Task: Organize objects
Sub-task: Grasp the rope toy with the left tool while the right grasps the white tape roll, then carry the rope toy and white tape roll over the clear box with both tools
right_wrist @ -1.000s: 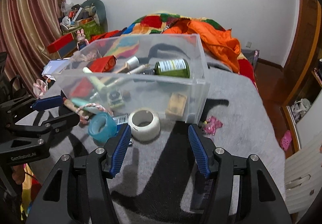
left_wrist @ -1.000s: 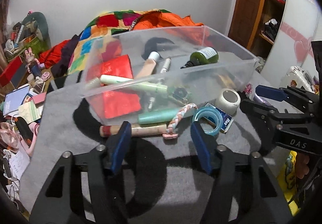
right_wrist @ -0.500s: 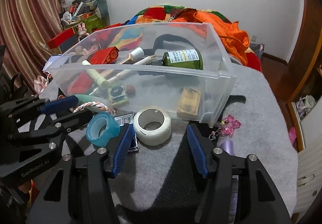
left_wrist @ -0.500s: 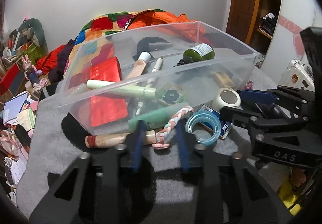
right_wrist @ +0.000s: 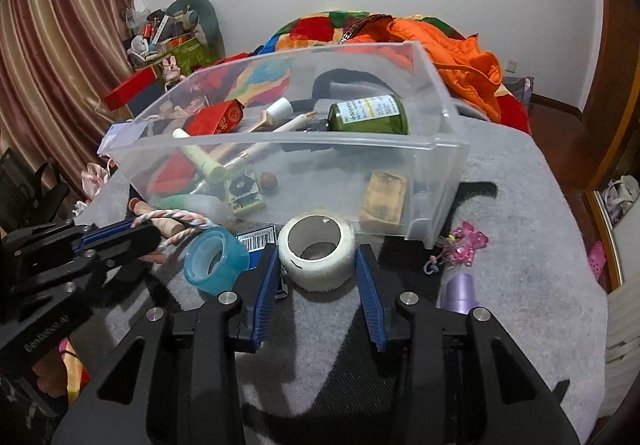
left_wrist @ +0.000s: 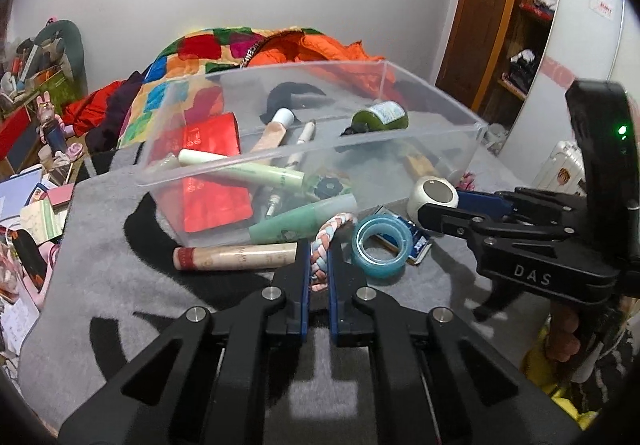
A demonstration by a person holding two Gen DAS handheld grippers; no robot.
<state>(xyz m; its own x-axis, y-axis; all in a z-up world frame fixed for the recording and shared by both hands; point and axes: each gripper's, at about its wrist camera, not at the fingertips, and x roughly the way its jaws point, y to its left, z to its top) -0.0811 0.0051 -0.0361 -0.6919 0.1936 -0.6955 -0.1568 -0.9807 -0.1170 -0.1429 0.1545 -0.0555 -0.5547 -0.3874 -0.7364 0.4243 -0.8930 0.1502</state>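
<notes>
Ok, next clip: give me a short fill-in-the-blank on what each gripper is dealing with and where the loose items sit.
1. The left gripper is shut on the braided ____.
2. The white tape roll sits between the fingers of the ____ gripper, whose jaws are closing.
3. The blue tape roll lies ____ the clear plastic bin, on the grey cloth.
4. Inside the bin, the green bottle lies on its ____.

Missing words: rope; right; outside; side
</notes>
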